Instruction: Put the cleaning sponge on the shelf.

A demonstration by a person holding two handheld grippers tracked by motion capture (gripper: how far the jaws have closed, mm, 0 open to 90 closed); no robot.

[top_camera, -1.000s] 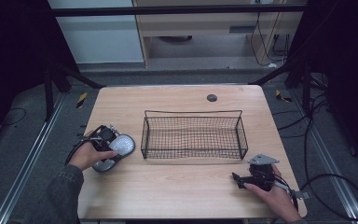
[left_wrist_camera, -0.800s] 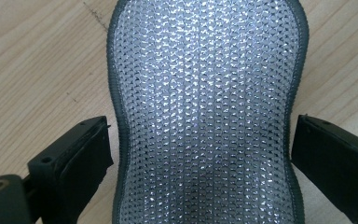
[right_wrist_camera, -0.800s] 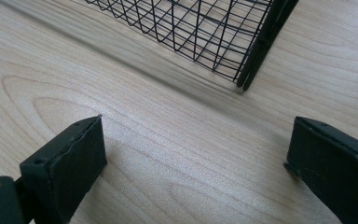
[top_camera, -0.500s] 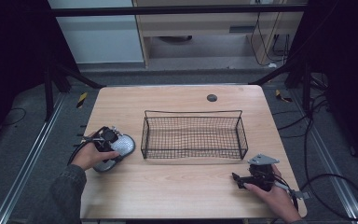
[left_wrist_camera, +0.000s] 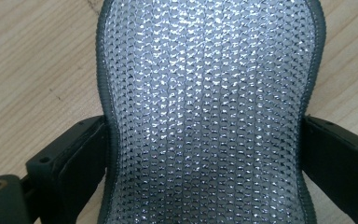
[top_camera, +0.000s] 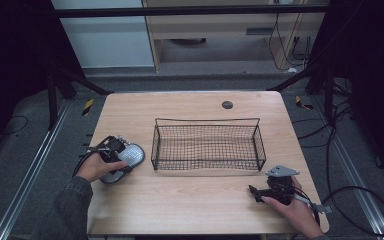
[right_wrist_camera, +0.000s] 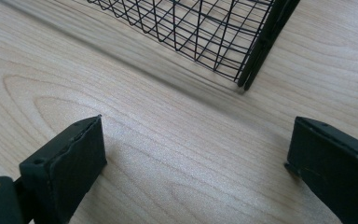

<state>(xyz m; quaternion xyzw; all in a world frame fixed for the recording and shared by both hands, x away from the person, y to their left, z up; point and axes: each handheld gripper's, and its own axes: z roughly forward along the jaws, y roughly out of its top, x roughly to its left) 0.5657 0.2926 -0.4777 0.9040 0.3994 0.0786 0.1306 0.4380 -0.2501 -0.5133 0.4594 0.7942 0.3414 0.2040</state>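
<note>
A silver mesh pad with a dark rim lies on the wooden table at the left, just left of a black wire basket. My left gripper is at the pad. In the left gripper view the pad sits between both jaws of the left gripper, which press on its narrow waist. My right gripper rests near the front right of the table. In the right gripper view the right gripper stands open over bare wood, pointing at a corner of the basket.
The basket stands in the middle of the table with nothing seen in it. A small black round disc is set in the tabletop behind it. Cables trail off the table's right side to the floor.
The left hand has shifted only slightly at the pad. The right gripper has stayed where it was.
</note>
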